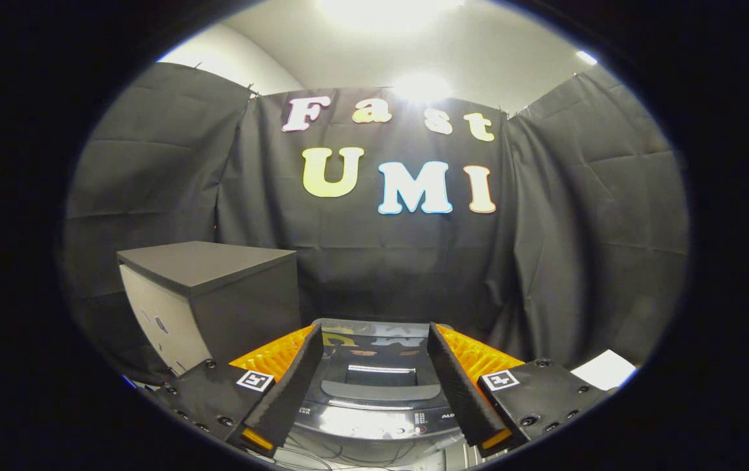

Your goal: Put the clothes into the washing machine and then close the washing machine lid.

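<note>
A dark, glossy top-loading washing machine (374,392) sits low, right between and beyond my fingers, its lid (377,347) lying flat and shut with a small window in it. A control panel with buttons runs along its near edge. My gripper (374,386) hovers above the machine's front, fingers spread wide with nothing between them. No clothes are in sight.
A grey box-shaped cabinet with a dark top (207,294) stands left of the machine, beyond the left finger. A white sheet (603,369) lies to the right past the right finger. Black cloth walls close the booth behind.
</note>
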